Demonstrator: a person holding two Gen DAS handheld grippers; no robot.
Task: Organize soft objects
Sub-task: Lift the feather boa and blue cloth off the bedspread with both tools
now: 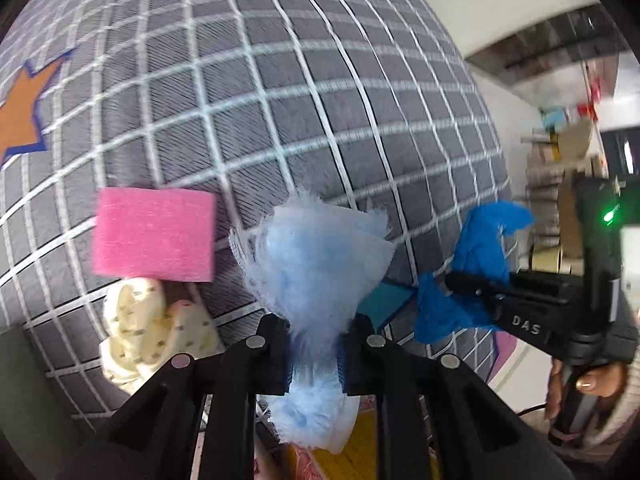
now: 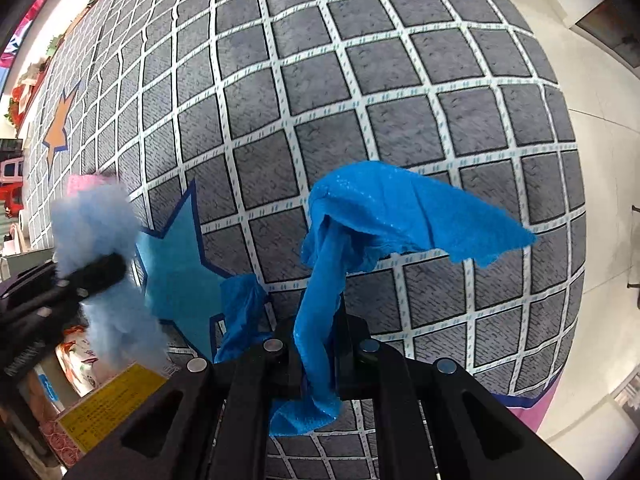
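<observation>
My left gripper (image 1: 314,356) is clamped on a fluffy pale-blue cloth (image 1: 316,264), its 2 fingers (image 1: 272,360) pinching the middle of the bundle so that the fabric puffs out above the jaws and hangs in a tuft below them. My right gripper (image 2: 316,354) is clamped the same way on a bright blue cloth (image 2: 384,212): a twisted neck of it passes between the 2 fingers (image 2: 352,356), a wide flap spreads out above, and a short end dangles underneath.

I take the grey grid rug (image 2: 360,92) as the landmark. Both cloths are held up above it, clear of its surface. In the left wrist view the bright blue cloth (image 1: 476,264) and the right gripper (image 1: 460,280) sit just to the right of the pale-blue one; in the right wrist view the pale-blue cloth (image 2: 92,224) shows blurred at the left, pinched by the left gripper (image 2: 92,272).

On the rug a pink sponge (image 1: 154,236) lies flat, with a cream patterned cloth (image 1: 140,336) bunched just beside its near edge. The rug also carries 1 orange star (image 1: 20,116) toward its far left and 1 light-blue star (image 2: 180,264) beneath the 2 held cloths. Off the rug's near-left corner a yellow label (image 2: 112,408) shows on something I cannot make out.
</observation>
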